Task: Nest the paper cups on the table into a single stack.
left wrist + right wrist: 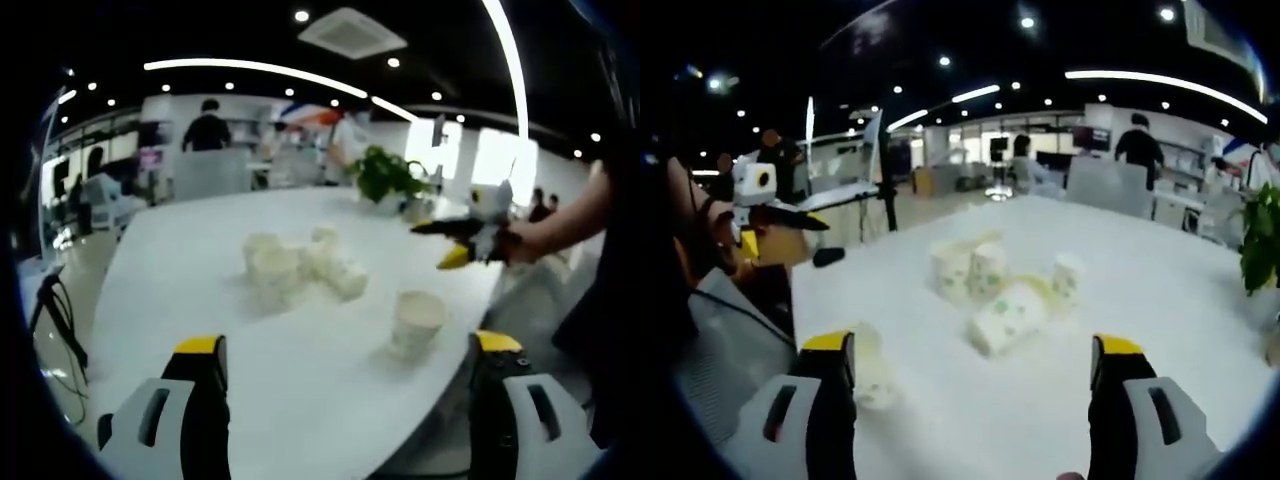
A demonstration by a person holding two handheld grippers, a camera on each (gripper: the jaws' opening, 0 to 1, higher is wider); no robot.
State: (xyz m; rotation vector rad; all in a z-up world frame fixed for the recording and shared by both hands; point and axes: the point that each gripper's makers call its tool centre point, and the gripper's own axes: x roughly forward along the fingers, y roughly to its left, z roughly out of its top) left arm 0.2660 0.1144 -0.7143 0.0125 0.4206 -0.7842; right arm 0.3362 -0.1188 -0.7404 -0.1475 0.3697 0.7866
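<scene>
Both grippers – left [345, 375], right [970, 385] – gape empty, held back from the table [180, 290]. Cups [300, 265] cluster unstacked, one lone cup [417, 322] nearer – likely the first pick.

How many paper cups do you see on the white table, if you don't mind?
5, possibly more hidden: one white paper cup alone near the table edge; clustered mid-table, two upright cups, one lying cup, one upright behind.

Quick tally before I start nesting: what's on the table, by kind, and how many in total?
lone paper cup: 1
clustered paper cups: about 5 (blurred, some lying down)
potted plant: 1
Total: about 7
</scene>
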